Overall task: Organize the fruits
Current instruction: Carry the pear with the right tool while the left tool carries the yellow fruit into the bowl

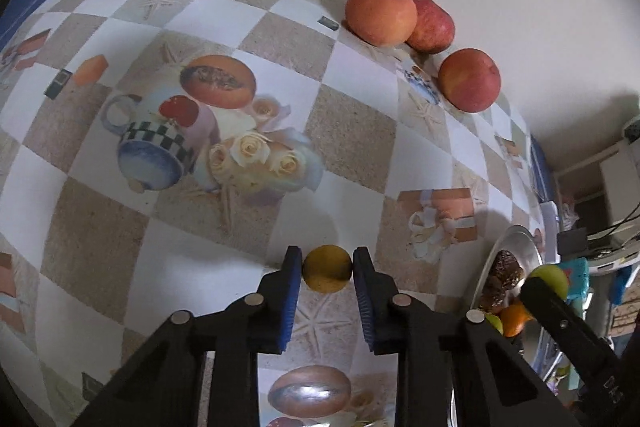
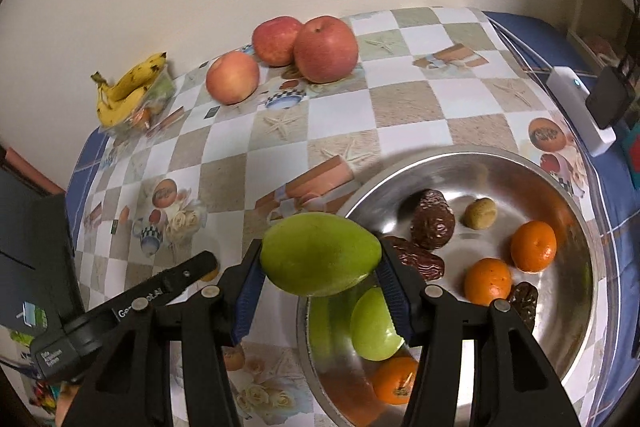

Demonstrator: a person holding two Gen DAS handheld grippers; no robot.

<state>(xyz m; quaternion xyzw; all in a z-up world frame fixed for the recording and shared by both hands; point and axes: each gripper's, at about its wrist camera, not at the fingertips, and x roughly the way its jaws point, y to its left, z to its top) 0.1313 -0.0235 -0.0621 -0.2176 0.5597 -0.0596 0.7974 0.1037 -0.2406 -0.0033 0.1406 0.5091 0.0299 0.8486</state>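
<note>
my right gripper (image 2: 320,281) is clamped on a green mango (image 2: 320,254), held over the near rim of the steel bowl (image 2: 576,211). my left gripper (image 1: 327,277) pinches a small yellow fruit (image 1: 327,269) above the tablecloth (image 1: 352,135). 3 apples (image 2: 326,49) sit by the wall.

Dim warm indoor light, soft shadows, bowl (image 2: 460,163) glare, heavy fisheye warping, dark corners
</note>
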